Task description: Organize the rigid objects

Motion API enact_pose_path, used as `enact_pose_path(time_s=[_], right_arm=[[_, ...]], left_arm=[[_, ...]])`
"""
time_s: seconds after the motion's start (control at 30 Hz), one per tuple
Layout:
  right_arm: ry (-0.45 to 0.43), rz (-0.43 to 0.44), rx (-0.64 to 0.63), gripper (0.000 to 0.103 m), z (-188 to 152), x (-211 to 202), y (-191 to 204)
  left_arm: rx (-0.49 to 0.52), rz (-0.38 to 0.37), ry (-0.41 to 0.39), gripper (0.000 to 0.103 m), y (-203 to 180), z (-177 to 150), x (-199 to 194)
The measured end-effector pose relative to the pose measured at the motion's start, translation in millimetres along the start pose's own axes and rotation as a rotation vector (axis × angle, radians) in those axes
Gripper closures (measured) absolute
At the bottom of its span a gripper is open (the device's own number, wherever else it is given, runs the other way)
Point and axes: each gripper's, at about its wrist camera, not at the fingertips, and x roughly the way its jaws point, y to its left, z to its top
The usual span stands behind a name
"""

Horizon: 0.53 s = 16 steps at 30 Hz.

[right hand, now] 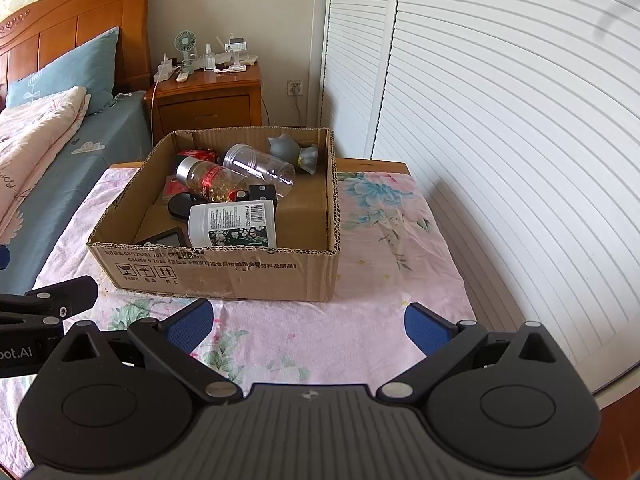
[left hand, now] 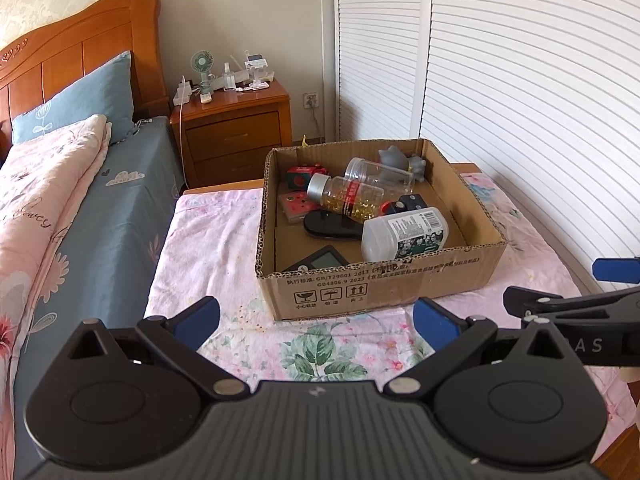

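Both tools empty, fingers spread wide, hovering over the near edge of the floral-cloth-covered surface [left hand: 224, 240]: left tool [left hand: 316, 322], right tool [right hand: 308, 320]. All the rigid items sit in the open brown corrugated cardboard box [left hand: 380, 284], straight ahead of both tools, toward the far edge of the surface. Nearest candidate is the white plastic bottle with dark floral label [left hand: 404, 236], lying on its side against the box's near wall; its long axis runs roughly left-right across both views, slightly tilted, translucent cap end to the left. Behind it: a clear bottle with silver cap and yellow capsules [left hand: 344, 198], also on its side, resting across a black oval object [left hand: 332, 226]; an empty clear plastic jar [left hand: 378, 176]; a grey figurine [left hand: 400, 160] at the far right corner; a red toy [left hand: 304, 174] at the far left; a dark gadget with a grey screen [left hand: 320, 258] at the near left corner. In the right wrist view the white bottle is nearly dead centre, so my read is the right tool has the straighter line; the fingers would need to straddle the bottle across its short axis, coming down over the near box wall. Risk: round body could roll when pinched.
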Motion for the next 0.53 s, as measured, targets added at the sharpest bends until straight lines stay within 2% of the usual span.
enact_pose_path(time_s=[0.53], right_arm=[[-0.002, 0.002, -0.002, 0.000, -0.3, -1.3, 0.1]], left_arm=[[-0.003, -0.004, -0.003, 0.001, 0.7, -0.8, -3.3]])
